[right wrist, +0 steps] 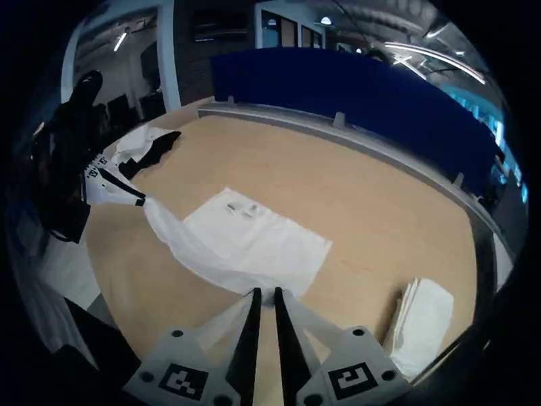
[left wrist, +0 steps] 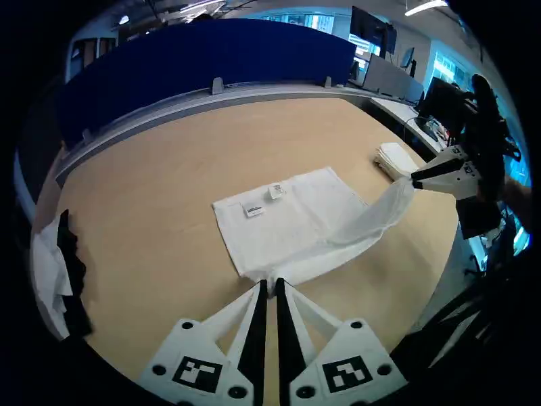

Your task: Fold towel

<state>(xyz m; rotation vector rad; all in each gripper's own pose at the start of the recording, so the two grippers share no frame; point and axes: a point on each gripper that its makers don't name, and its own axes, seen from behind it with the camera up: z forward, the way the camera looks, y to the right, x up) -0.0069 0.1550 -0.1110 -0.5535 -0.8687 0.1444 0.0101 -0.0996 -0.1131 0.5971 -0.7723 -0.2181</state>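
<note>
White towel, thin and rectangular with two small tags, lying flat near the middle of a smooth pale wood table; its near edge is raised as a slack band between the tools. Left gripper and right gripper each pinch one corner, fingers nearly together. Left gripper view: dark monitors. Right gripper view: stack of folded towels, crumpled black-and-white cloths, curved blue partition.

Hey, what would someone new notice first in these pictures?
A white towel lies spread on the wooden table, one edge lifted between the left tool and right tool, each pinching a corner. A blue partition runs along the far side, and a stack of folded towels sits near the table's edge.
</note>
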